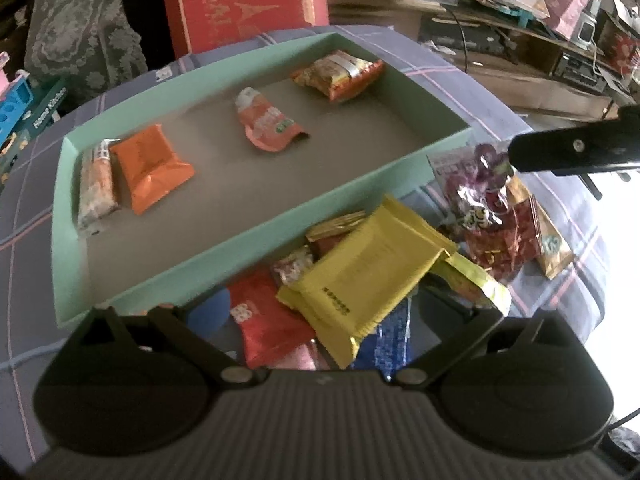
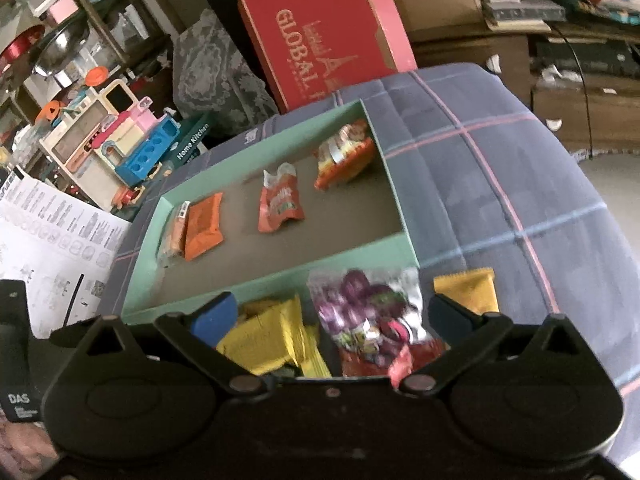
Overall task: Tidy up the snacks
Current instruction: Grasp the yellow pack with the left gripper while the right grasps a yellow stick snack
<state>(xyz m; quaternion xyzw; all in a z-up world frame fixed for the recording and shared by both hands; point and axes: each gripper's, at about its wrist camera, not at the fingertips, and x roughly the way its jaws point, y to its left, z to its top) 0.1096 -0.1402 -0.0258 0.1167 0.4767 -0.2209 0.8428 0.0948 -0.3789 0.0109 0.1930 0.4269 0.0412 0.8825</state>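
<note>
A mint-green box (image 1: 60, 216) lies on the plaid cloth and holds an orange packet (image 1: 150, 166), a bar (image 1: 96, 184), a red pouch (image 1: 266, 122) and a striped packet (image 1: 338, 74). It also shows in the right wrist view (image 2: 400, 216). A heap of loose snacks lies in front of it. My left gripper (image 1: 328, 304) is open around a yellow packet (image 1: 360, 276) on the heap. My right gripper (image 2: 328, 316) is open just above a purple packet (image 2: 360, 304); one of its fingers (image 1: 576, 150) shows in the left wrist view by that packet (image 1: 476, 184).
A red cardboard box (image 2: 324, 36) stands behind the table. A toy kitchen set (image 2: 112, 140) and papers (image 2: 52, 232) are at the left. Cluttered shelves (image 1: 560, 20) are at the back right. A gold packet (image 2: 468, 288) lies apart at the right.
</note>
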